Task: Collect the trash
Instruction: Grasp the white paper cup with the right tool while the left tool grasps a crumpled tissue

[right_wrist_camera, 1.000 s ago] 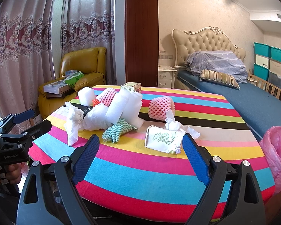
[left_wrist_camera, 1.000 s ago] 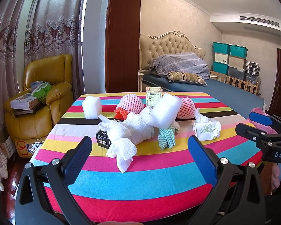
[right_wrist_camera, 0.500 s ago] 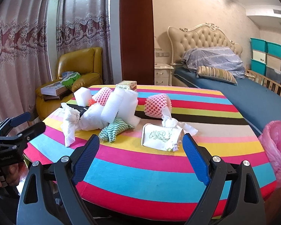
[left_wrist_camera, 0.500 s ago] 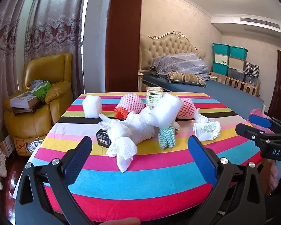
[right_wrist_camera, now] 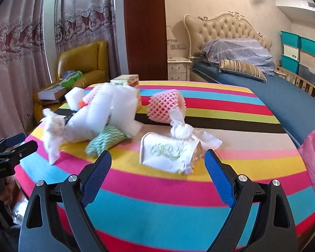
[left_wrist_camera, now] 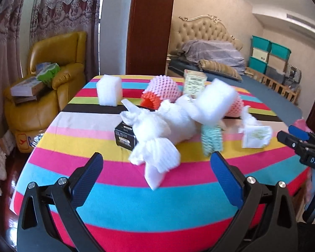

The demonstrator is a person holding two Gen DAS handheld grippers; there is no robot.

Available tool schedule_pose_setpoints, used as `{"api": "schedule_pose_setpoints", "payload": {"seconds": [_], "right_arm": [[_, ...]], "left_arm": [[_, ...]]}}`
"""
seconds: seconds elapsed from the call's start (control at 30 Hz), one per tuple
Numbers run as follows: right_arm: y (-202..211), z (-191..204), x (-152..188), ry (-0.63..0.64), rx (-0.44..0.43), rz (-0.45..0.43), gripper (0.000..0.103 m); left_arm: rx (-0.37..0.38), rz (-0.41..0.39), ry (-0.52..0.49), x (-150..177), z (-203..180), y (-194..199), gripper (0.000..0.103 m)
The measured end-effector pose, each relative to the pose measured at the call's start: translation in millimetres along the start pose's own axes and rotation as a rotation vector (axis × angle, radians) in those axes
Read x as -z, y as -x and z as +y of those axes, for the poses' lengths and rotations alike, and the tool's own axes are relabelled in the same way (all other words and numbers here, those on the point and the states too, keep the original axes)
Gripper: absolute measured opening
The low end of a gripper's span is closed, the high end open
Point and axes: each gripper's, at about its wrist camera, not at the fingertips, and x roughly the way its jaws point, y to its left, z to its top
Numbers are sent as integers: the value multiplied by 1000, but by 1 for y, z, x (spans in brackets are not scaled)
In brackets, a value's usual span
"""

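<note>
Left tool [left_wrist_camera: 156, 167] gapes wide, empty; right tool [right_wrist_camera: 157, 163] likewise.

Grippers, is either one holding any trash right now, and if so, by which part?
Nothing is held. The left gripper and the right gripper are both open over the near part of the table, short of the trash pile.
</note>
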Motion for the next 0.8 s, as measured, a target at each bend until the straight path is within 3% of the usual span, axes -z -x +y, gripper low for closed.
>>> {"api": "schedule_pose_setpoints", "payload": {"seconds": [0.13, 0.27, 0.6, 0.67, 0.8], "right_arm": [[-28, 1, -6, 28, -10, 35, 84], [-54, -2, -13, 30, -26, 100, 85], [-88, -20, -33, 95, -67, 161, 85], [-89, -21, -28, 95, -89, 185, 81], [-77, -19, -12, 102, -125, 214, 62]], "left_arm": [[-31, -17, 39, -5, 4, -15, 98], [27, 72, 38, -9, 4, -36, 98], [-14, 132, 62, -13, 2, -62, 98], [-13, 148, 69, -14, 2, -66, 98], [-9, 161, 64, -10, 3, -71, 98]]}}
